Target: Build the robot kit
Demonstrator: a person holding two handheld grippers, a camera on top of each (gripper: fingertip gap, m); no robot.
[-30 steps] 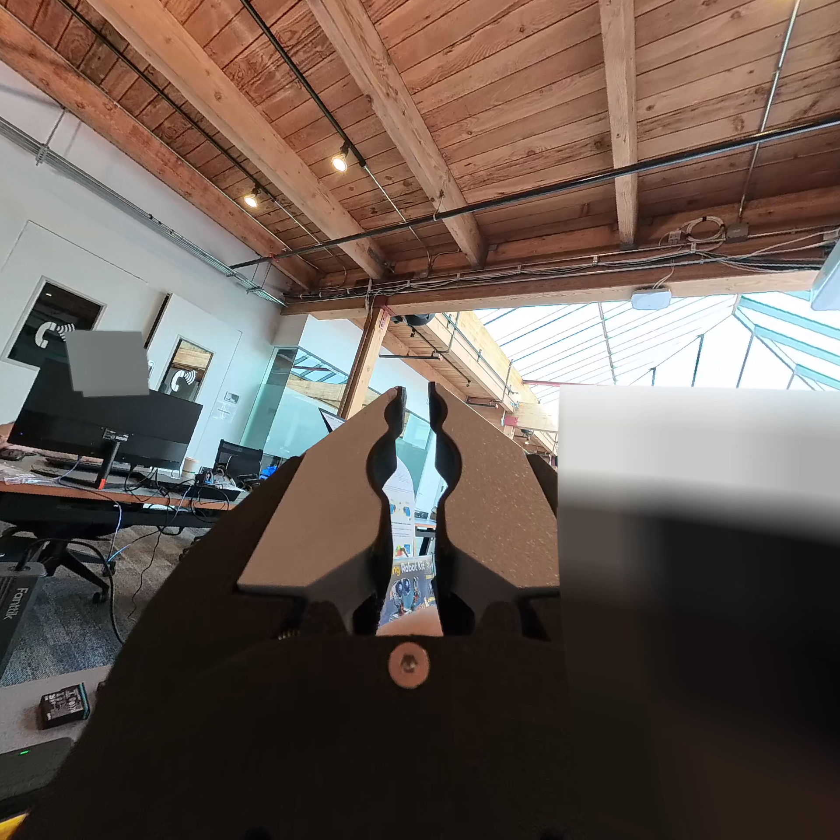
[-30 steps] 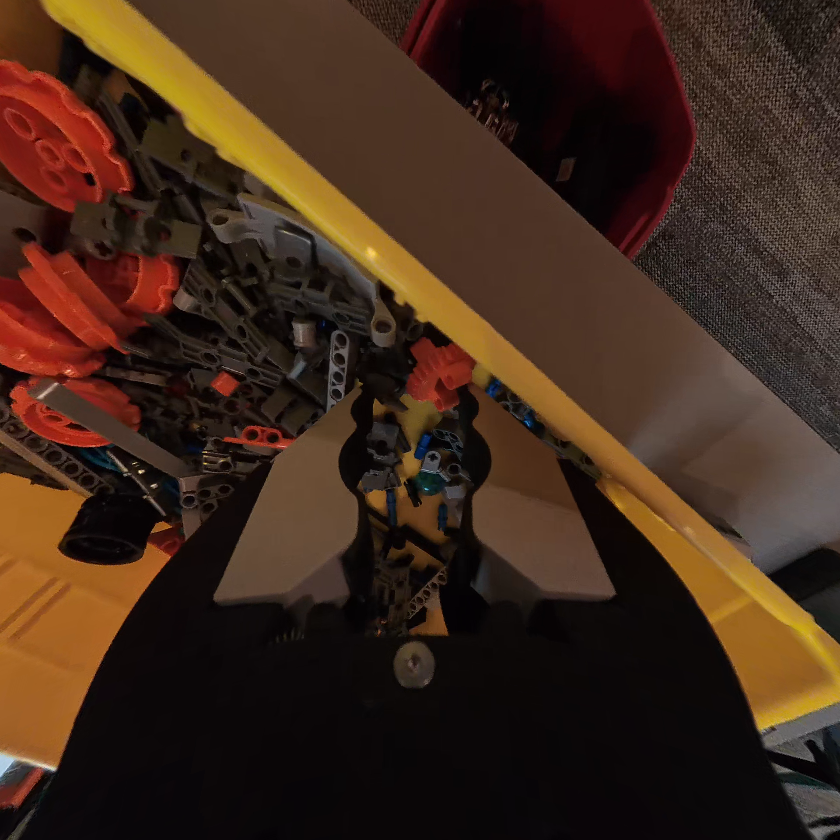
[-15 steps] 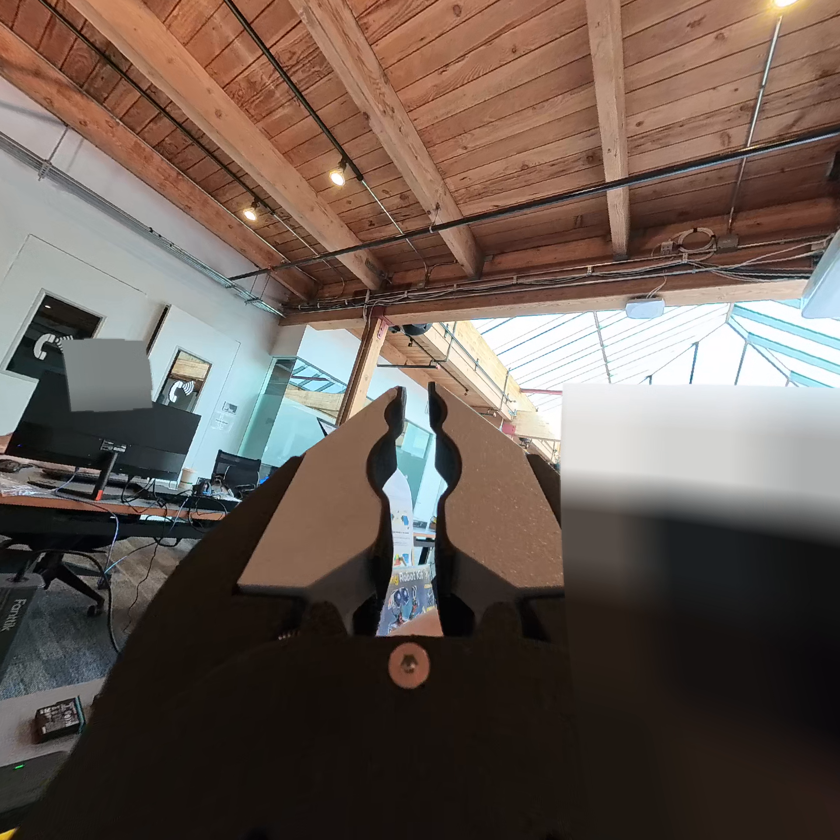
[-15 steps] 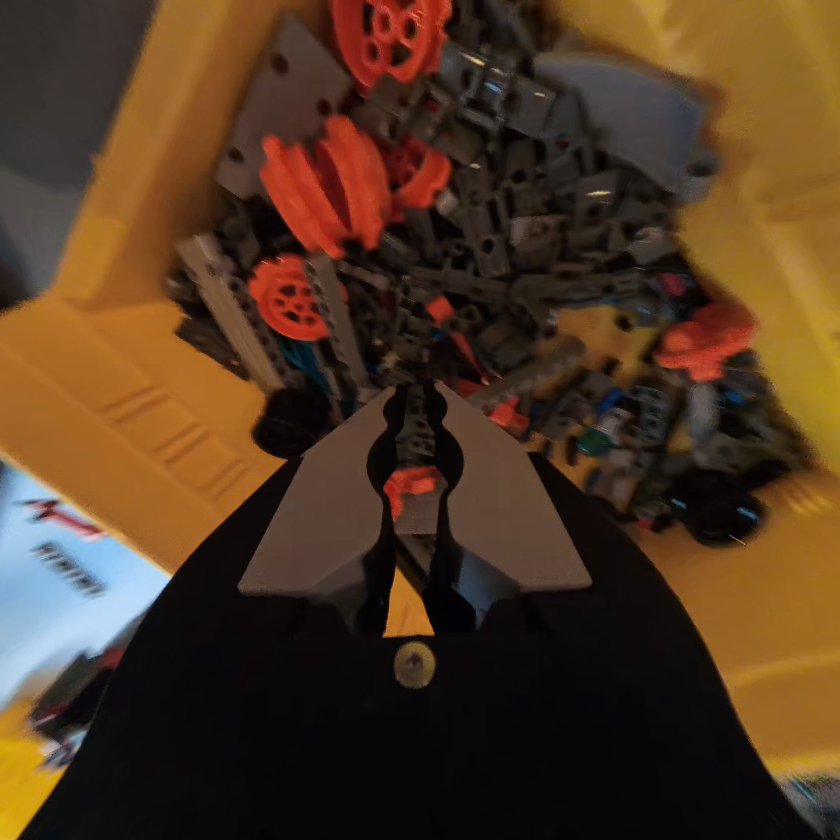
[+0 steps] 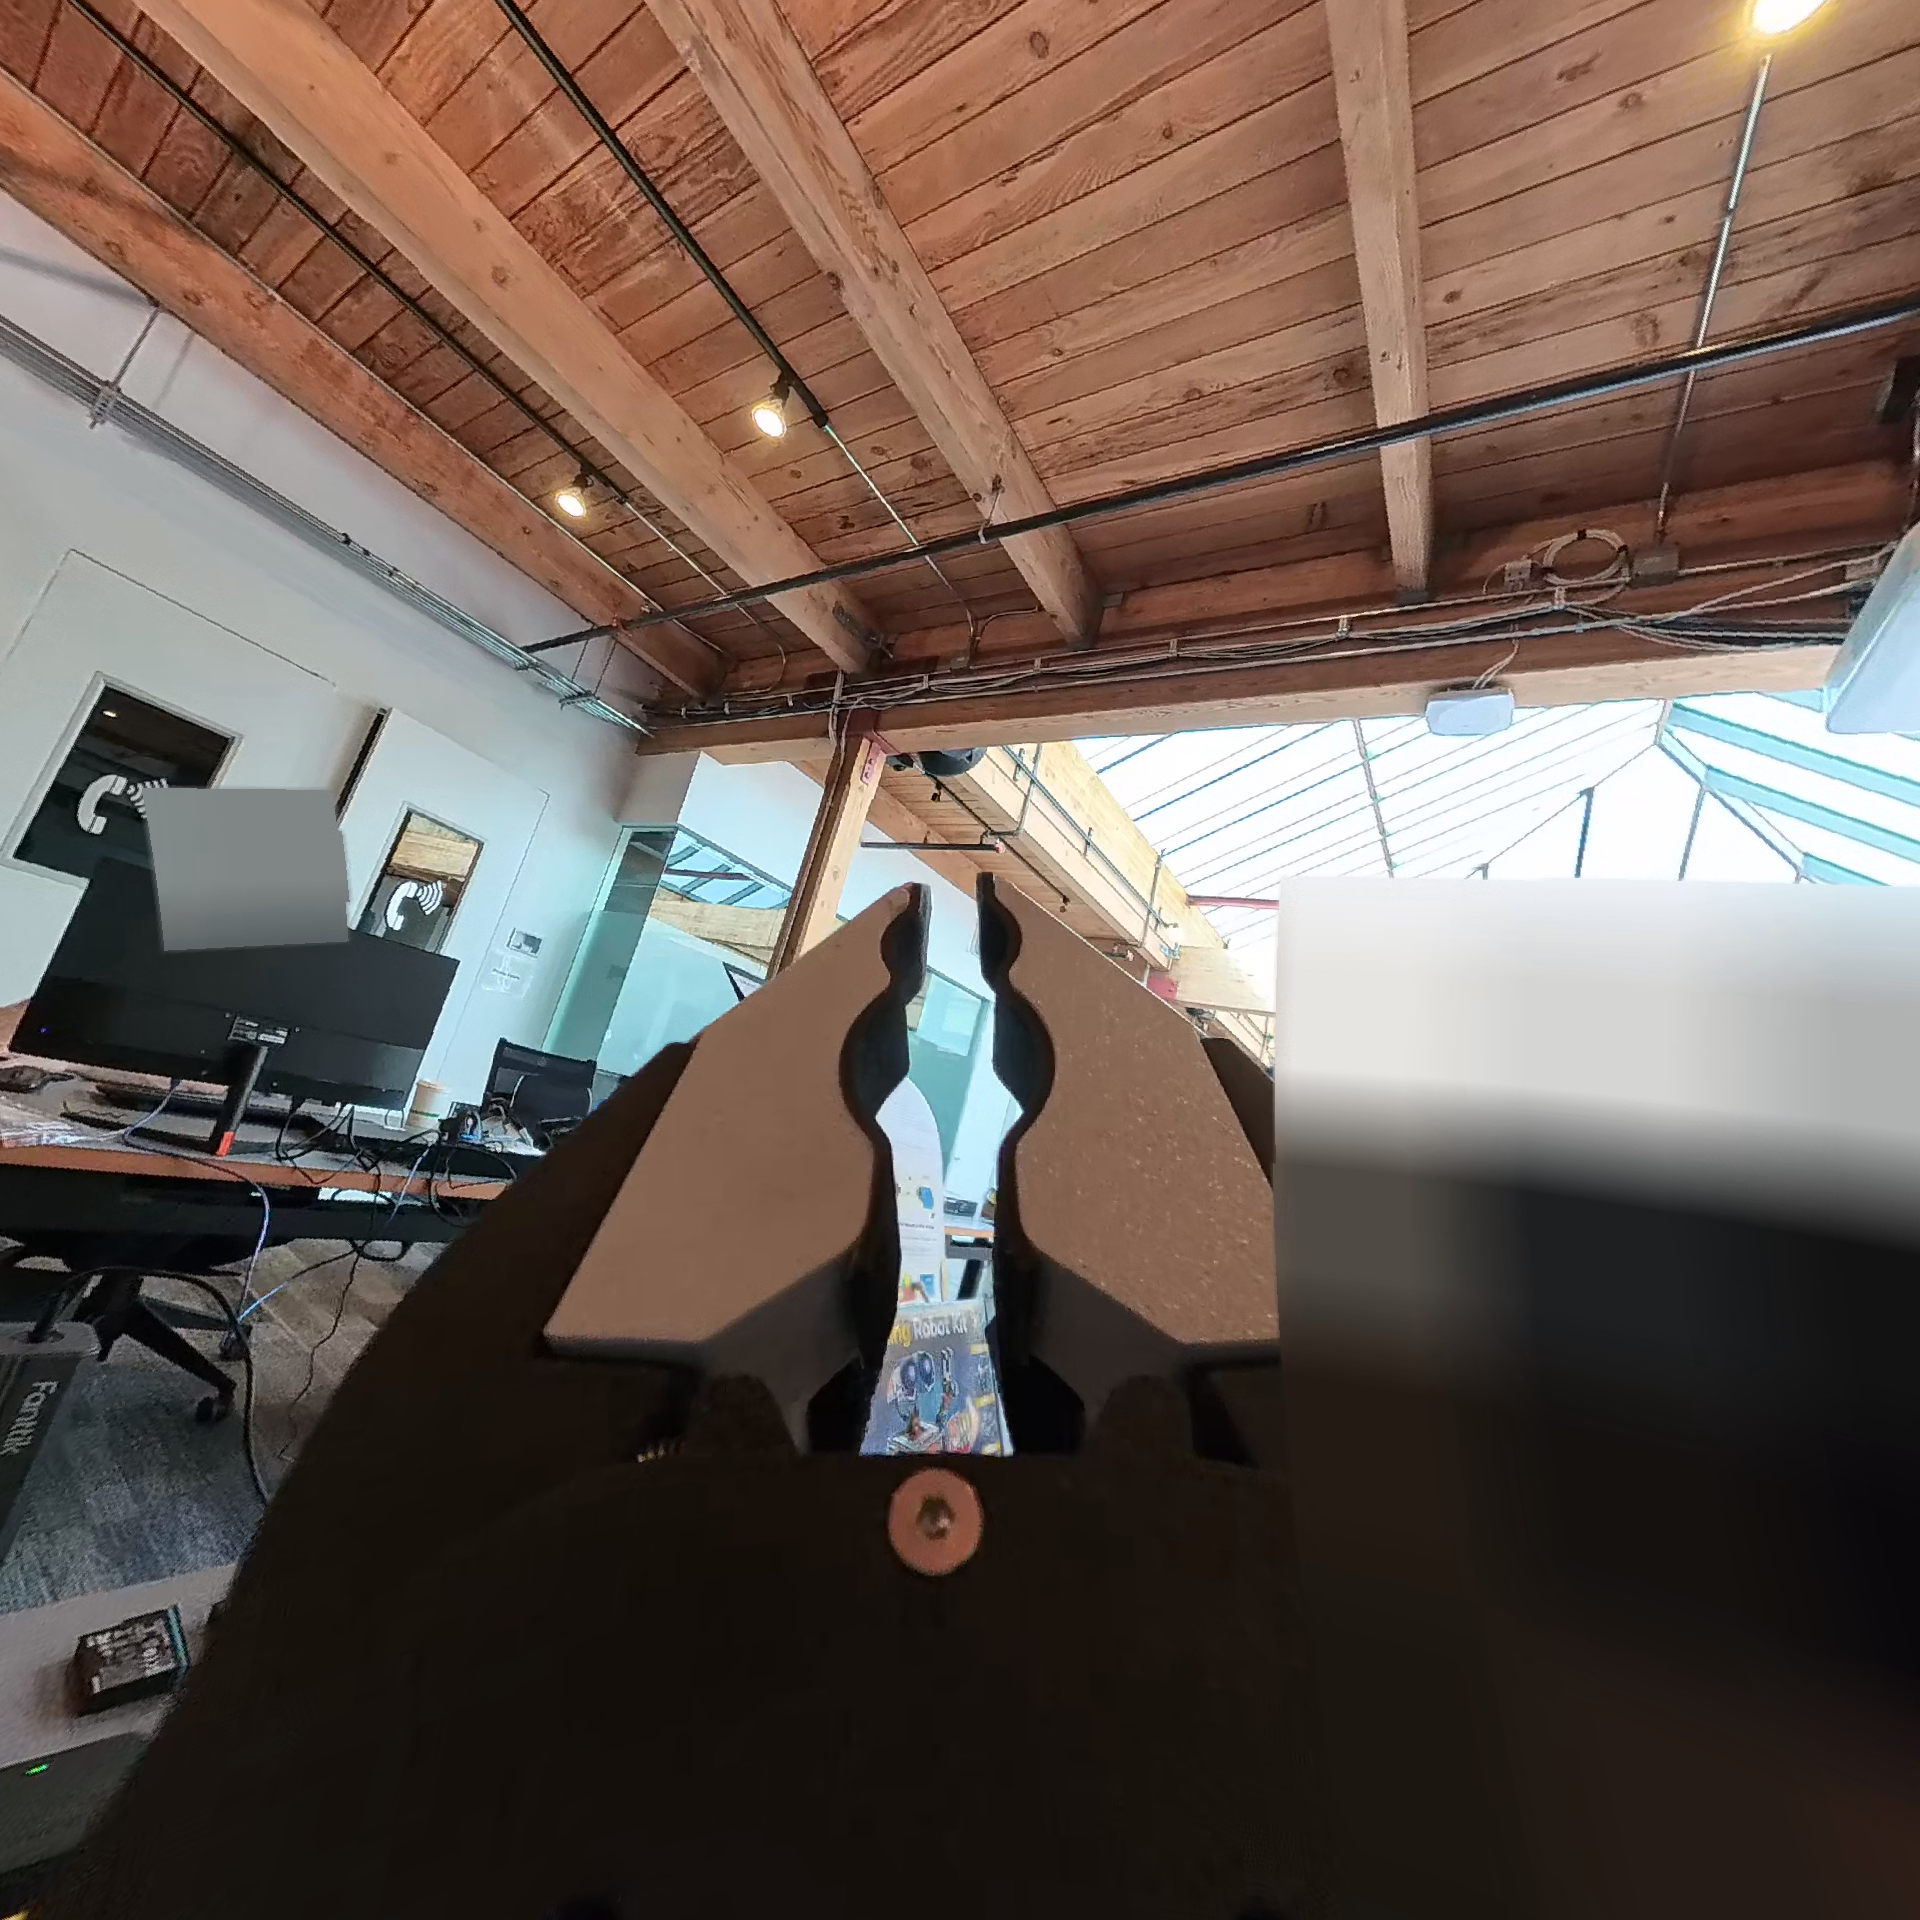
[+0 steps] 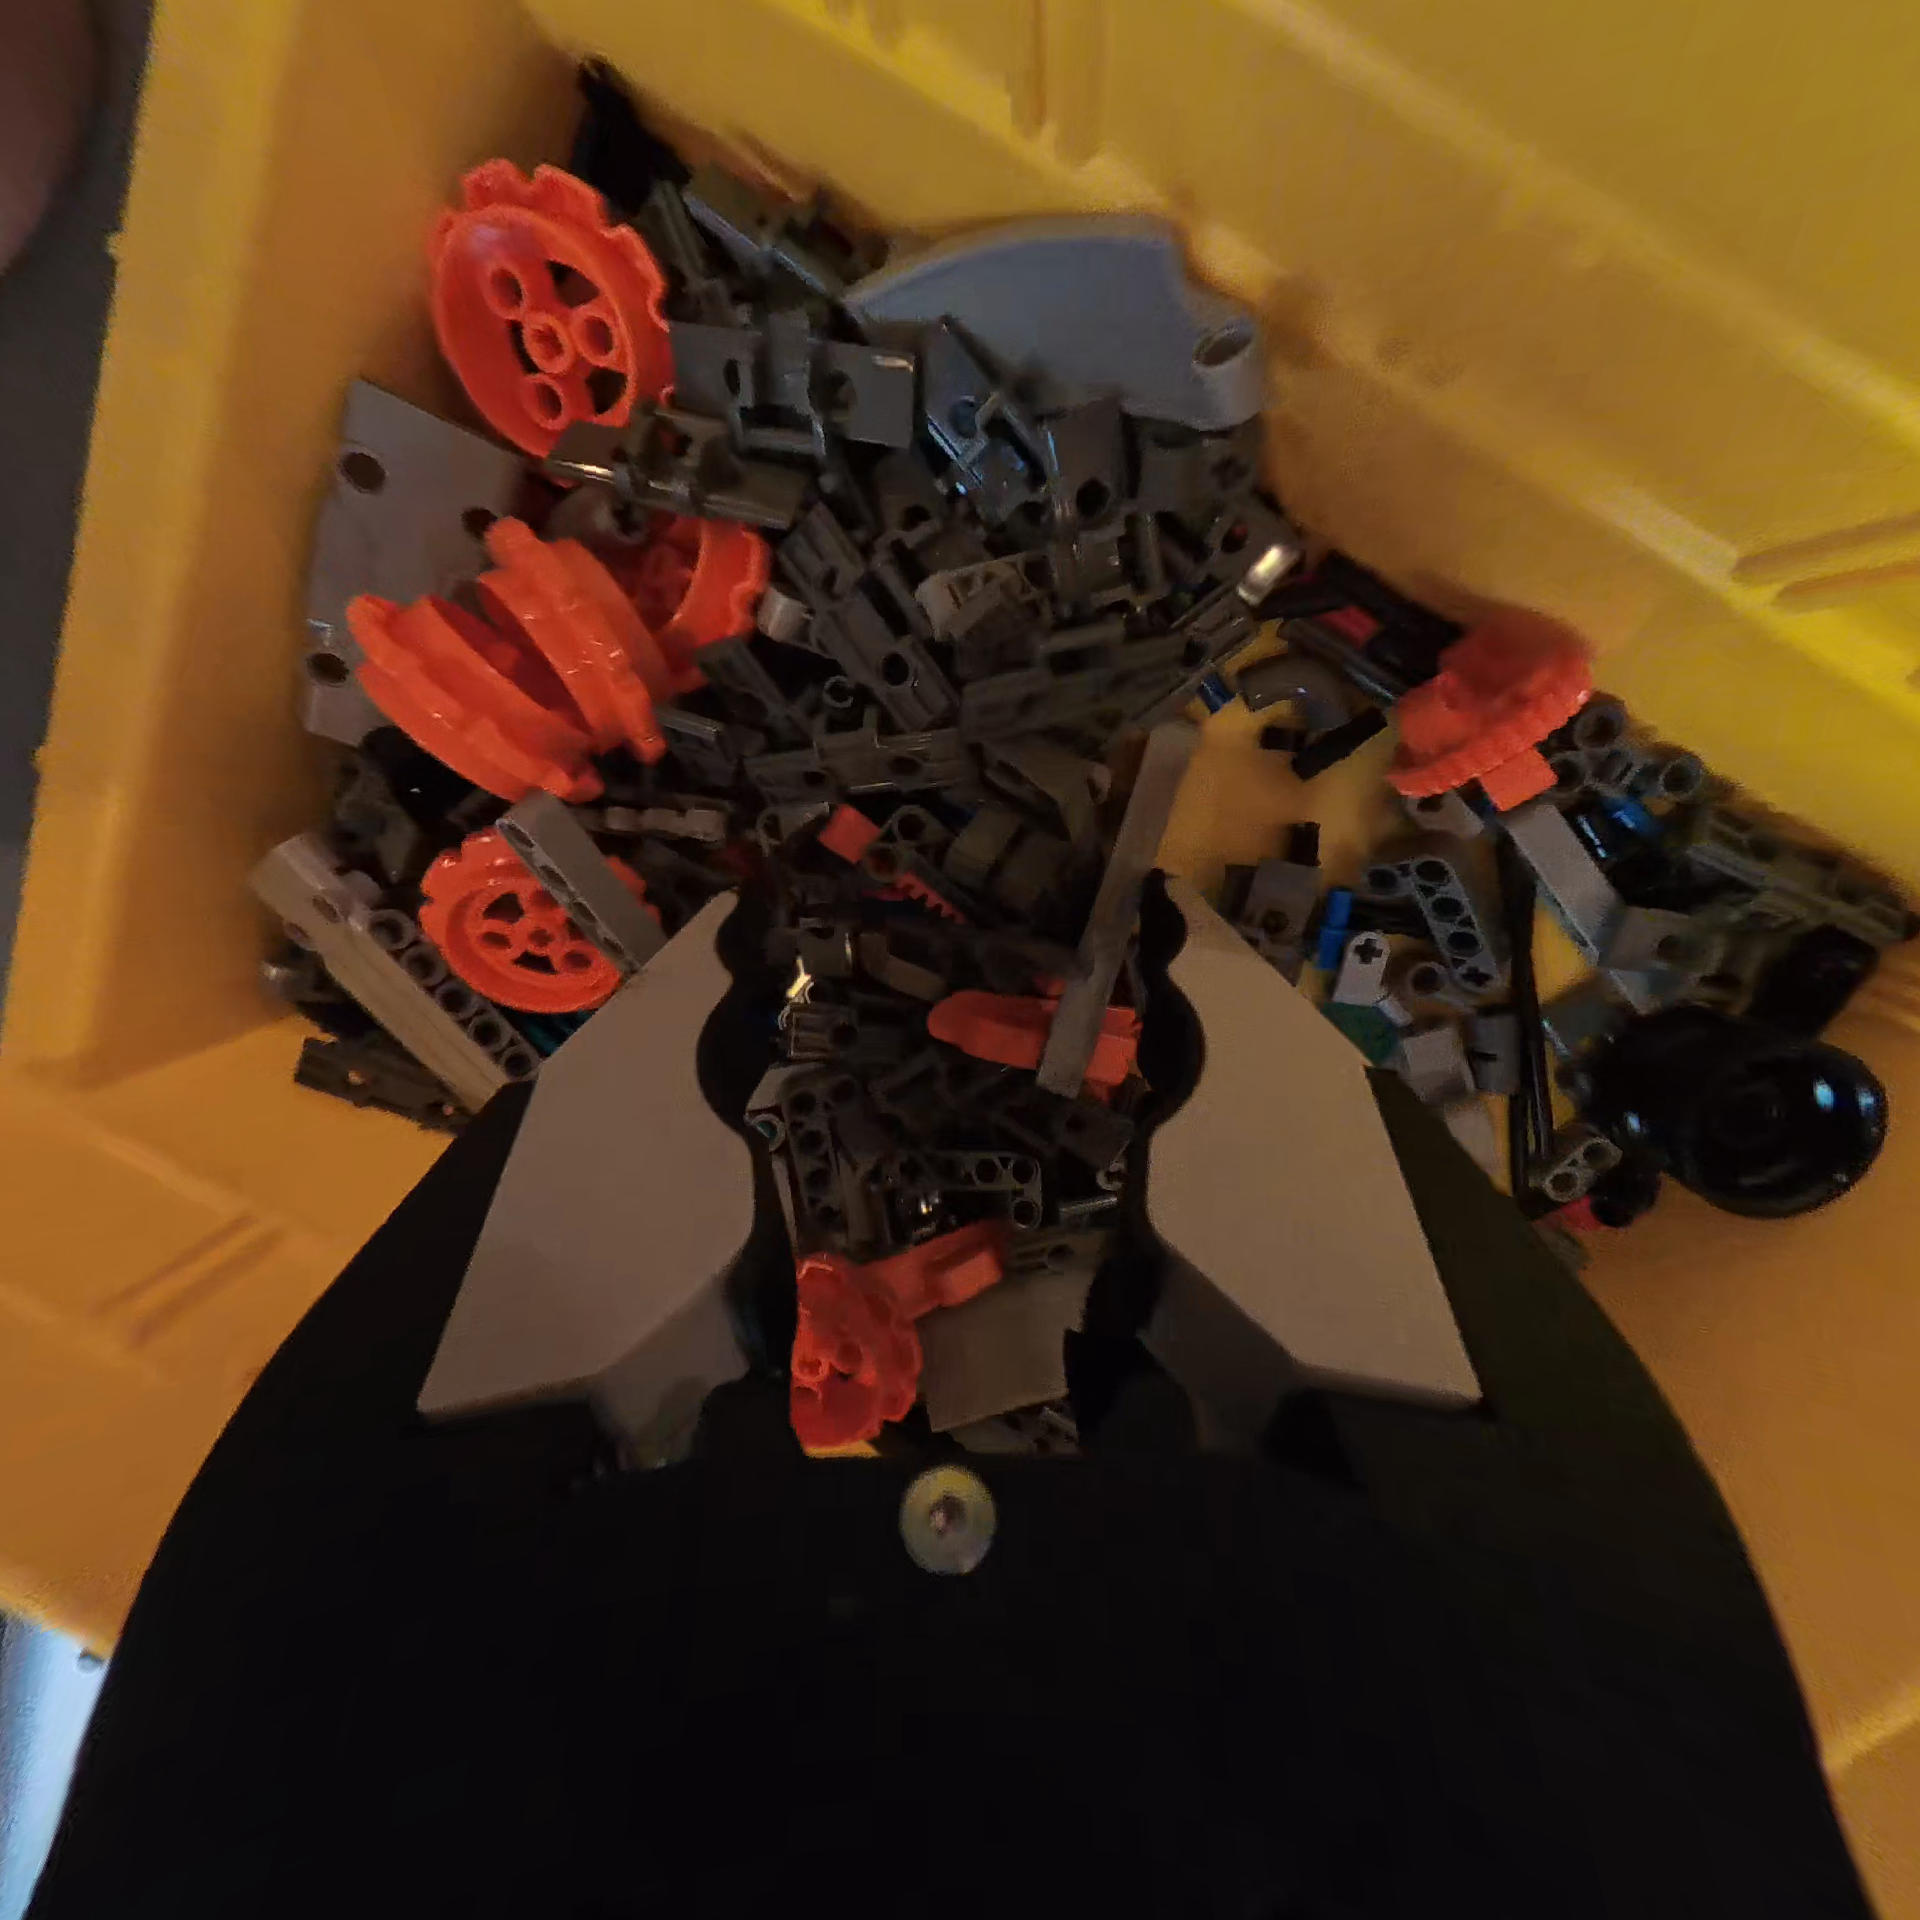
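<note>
- My right gripper [image 6: 948, 914] has spread its fingers wide; half a second ago they were nearly together.
- A second ago its view took in the yellow bin [image 6: 1558, 312]'s rim, a grey board and a red bin; now the yellow one fills the frame.
- The heap of building pieces [image 6: 935, 675] now sits centre, with a grey strip [image 6: 1117, 914] and an orange piece [image 6: 997, 1023] between the fingers.
- My left gripper [image 5: 951, 899] has tipped a little: the small black box [image 5: 130, 1657] slid lower left.
</note>
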